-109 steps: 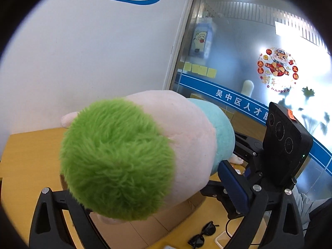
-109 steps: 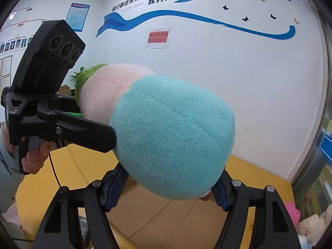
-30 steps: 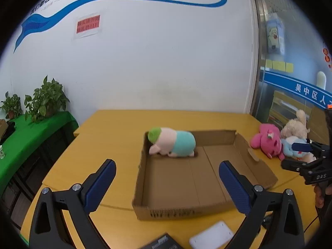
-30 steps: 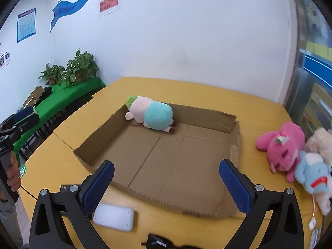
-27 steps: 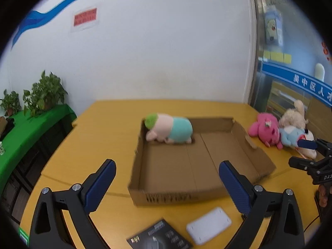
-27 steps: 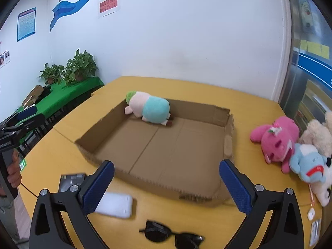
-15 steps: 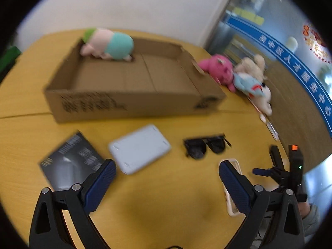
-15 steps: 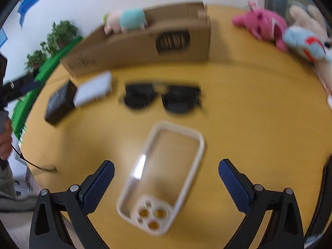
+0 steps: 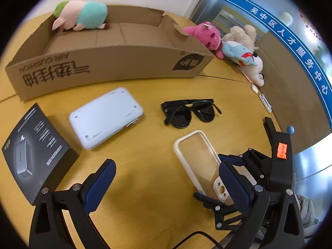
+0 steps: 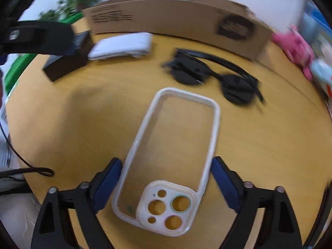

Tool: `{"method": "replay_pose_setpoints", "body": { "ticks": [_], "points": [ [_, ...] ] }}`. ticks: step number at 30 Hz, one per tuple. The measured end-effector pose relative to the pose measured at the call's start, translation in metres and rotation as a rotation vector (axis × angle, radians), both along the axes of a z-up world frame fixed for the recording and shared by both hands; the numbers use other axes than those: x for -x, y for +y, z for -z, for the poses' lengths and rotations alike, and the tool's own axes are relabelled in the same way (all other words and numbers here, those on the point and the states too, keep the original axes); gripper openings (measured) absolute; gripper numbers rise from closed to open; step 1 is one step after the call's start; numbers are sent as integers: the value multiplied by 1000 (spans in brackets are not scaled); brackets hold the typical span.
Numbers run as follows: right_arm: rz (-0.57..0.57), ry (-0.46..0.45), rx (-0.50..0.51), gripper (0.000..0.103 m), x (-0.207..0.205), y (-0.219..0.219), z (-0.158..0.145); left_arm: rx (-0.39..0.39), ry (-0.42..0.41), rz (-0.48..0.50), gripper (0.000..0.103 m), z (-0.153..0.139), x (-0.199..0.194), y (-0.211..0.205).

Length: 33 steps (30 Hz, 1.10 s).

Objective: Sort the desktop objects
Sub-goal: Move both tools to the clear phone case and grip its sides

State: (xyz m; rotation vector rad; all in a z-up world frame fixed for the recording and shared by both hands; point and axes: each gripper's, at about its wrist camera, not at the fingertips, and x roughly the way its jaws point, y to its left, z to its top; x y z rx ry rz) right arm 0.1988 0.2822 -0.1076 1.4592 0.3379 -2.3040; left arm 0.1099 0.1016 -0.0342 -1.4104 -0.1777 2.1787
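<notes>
Sunglasses (image 10: 213, 78), cardboard box (image 10: 176, 18), beyond phone case (image 10: 172, 155)

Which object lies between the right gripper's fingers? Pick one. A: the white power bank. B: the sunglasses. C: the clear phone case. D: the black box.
C: the clear phone case lies flat on the table between the closing pads of the right gripper, not yet pinched.

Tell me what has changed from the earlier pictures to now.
Both grippers let go of the plush toy; it now lies in the cardboard box. Both came down toward the table. The right hand-held gripper is closing around the phone case; the left hand-held gripper stays open. The sunglasses have not moved.
</notes>
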Motion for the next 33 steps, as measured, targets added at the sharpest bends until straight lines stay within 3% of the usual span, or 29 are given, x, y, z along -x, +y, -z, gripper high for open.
{"method": "replay_pose_setpoints", "body": {
  "ticks": [4, 10, 16, 22, 27, 33],
  "points": [
    [-220, 17, 20, 84, -10, -29, 1, 36, -20, 41, 100, 8, -1, -9],
    [-648, 43, 55, 84, -29, -44, 3, 160, -6, 328, 100, 29, -7, -6],
    [-899, 64, 4, 84, -22, -45, 0, 247, 63, 565, 100, 32, -12, 1],
    [-1025, 114, -99, 84, -23, -28, -9, 286, 66, 754, 100, 37, -8, 19],
    [-983, 62, -111, 85, -19, -12, -15, 344, 167, 916, 100, 38, -16, 43],
    [-982, 58, -110, 85, -22, -12, -13, 384, 188, 1035, 100, 49, -17, 72]
  ]
}}
